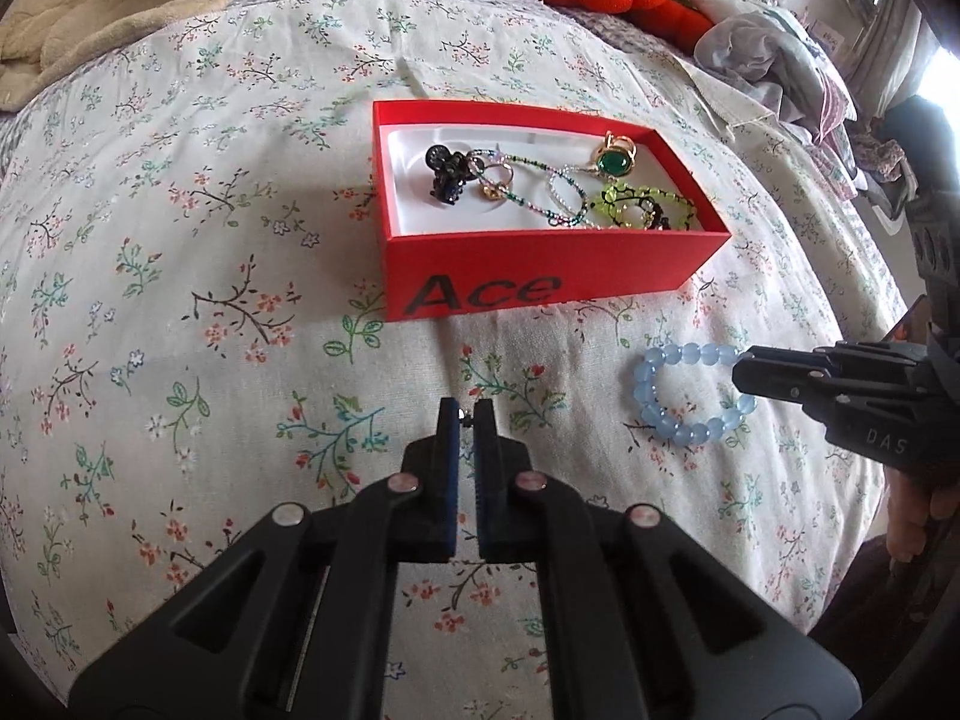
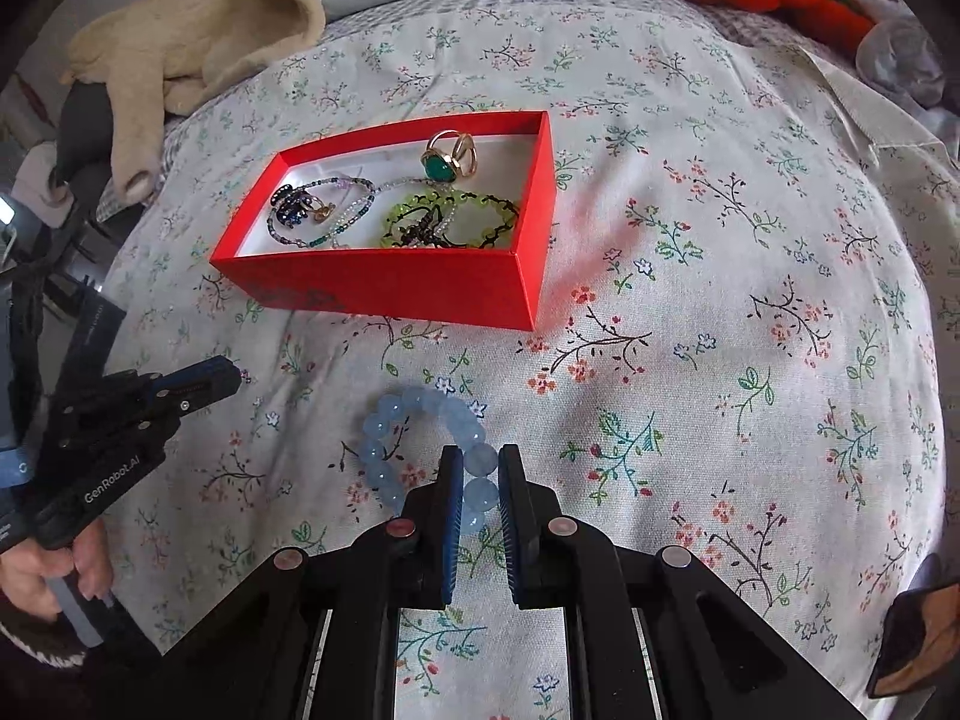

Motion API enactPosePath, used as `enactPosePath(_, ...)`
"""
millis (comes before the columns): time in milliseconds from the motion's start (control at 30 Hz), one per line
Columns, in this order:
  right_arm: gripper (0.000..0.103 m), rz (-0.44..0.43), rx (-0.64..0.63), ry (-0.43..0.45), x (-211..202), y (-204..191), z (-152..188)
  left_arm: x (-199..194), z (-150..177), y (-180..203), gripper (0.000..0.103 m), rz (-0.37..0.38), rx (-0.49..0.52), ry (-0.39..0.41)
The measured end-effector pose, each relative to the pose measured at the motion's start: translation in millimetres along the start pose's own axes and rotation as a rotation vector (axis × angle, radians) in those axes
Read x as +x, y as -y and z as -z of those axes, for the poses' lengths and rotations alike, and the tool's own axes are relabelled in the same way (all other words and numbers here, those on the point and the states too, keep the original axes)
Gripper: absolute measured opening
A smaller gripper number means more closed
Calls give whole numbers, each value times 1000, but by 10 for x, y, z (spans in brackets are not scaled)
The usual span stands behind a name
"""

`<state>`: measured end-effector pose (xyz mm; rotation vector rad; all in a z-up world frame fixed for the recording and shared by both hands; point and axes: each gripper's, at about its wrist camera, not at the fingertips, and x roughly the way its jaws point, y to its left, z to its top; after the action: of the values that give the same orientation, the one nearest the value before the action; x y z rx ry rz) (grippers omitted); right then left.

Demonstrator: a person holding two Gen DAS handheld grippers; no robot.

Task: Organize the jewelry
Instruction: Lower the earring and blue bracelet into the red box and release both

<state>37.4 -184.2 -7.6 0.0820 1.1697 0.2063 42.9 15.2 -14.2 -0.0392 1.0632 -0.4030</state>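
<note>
**Q:** Item one, nearest to you?

**A:** My right gripper (image 2: 481, 459). Its jaws stand on either side of one arc of the pale blue round-bead bracelet (image 2: 384, 450), beads between the pads. Whether they pinch or only bracket the beads, I cannot tell. The bracelet lies flat on the floral cotton bedspread (image 2: 720, 360), at about 11 o'clock from the fingertips in the right wrist view.

**Q:** Handling notes?

**A:** My judgement: light, smooth beads, likely glass or stone, so slippery and apt to roll. Probably strung on elastic, so the loop will droop and swing once lifted. Best taken across a single bead or the gap between two, squarely, with modest force.

**Q:** Item two?

**A:** My left gripper (image 1: 467, 414). Jaws nearly together, a narrow gap left; something tiny and pale shows at the tips, too small to name. It hangs over bare bedspread, with the bracelet at 3 o'clock.

**Q:** Farther out?

**A:** Red rectangular cardboard box (image 1: 540, 276), lettered "Ace", at 12 o'clock from the left gripper. White lining. Contents: gold ring with green oval stone (image 1: 613, 157), thin multicoloured seed-bead strand (image 1: 558, 192), yellow-green beaded bracelet (image 1: 636, 204), dark clustered piece (image 1: 447, 174).

**Q:** Risk on entry?

**A:** The contents tangle easily; free floor looks scarce, mostly toward the left end.
</note>
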Motion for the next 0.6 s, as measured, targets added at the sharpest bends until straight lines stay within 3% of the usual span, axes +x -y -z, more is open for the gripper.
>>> enactPosePath(200,12,-21,6,28,-129,-19,-15,-130,-18,-68,5,41,-57,21)
enactPosePath(600,12,-76,22,117,-461,-104,-105,-330,-107,-51,5,45,-84,72)
